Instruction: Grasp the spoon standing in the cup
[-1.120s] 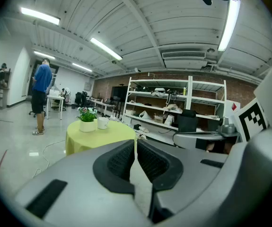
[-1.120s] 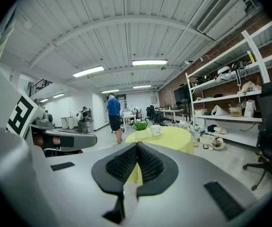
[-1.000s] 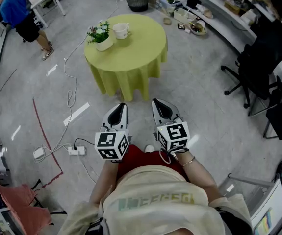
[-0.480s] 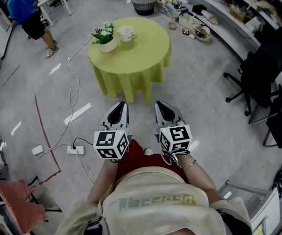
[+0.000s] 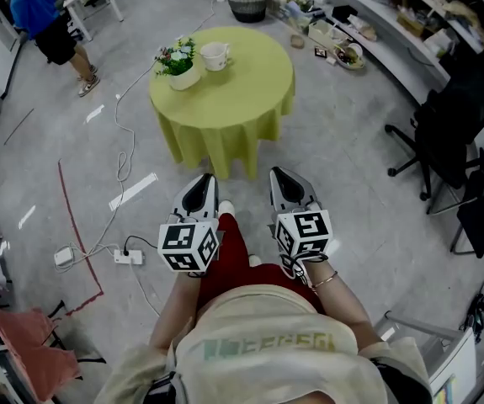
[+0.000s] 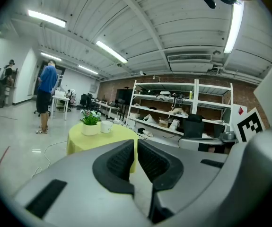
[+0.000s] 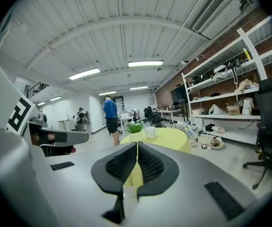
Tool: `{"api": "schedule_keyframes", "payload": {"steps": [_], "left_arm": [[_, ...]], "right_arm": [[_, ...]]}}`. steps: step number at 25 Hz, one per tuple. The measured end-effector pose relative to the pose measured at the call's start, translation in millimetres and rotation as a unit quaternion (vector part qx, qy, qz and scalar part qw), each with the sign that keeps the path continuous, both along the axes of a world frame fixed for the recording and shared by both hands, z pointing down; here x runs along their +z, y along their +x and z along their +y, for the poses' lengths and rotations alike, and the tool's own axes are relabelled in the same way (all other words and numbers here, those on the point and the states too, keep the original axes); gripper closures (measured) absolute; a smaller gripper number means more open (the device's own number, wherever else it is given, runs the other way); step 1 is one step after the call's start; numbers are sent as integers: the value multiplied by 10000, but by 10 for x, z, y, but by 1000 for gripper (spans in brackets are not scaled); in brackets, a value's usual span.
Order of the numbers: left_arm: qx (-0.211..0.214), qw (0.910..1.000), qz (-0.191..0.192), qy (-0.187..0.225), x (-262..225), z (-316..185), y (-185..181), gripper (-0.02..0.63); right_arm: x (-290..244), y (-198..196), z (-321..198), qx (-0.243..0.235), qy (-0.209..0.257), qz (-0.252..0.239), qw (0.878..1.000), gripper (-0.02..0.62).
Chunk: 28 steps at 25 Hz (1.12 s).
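My left claw: jaws pressed together, nothing between them; held low before my body. Plant pot and cup side by side at 11 o'clock on round green worktop, which stands well apart from me at 12 o'clock. Spoon too small to resolve. My right claw: jaws together, empty. Progress: nothing done; approach, opening, grasp all left.

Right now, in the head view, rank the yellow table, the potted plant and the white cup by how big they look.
1. Yellow table, by far the largest.
2. Potted plant.
3. White cup, slightly smaller than the plant; both stand side by side, so distance does not skew it.
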<state>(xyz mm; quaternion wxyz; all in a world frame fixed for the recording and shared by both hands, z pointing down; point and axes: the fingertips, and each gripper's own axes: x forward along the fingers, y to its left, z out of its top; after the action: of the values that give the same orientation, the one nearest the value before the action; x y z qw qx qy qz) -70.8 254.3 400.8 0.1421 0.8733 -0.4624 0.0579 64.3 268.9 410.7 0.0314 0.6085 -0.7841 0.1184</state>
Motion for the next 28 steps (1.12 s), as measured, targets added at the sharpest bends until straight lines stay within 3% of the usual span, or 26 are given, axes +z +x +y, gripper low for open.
{"api": "schedule_keyframes", "payload": {"steps": [28], "left_arm": [[104,9988,12,-474,375,-958,231,569]], "right_arm": [[367,212,-778,51,-568,113,9983,558]]}}
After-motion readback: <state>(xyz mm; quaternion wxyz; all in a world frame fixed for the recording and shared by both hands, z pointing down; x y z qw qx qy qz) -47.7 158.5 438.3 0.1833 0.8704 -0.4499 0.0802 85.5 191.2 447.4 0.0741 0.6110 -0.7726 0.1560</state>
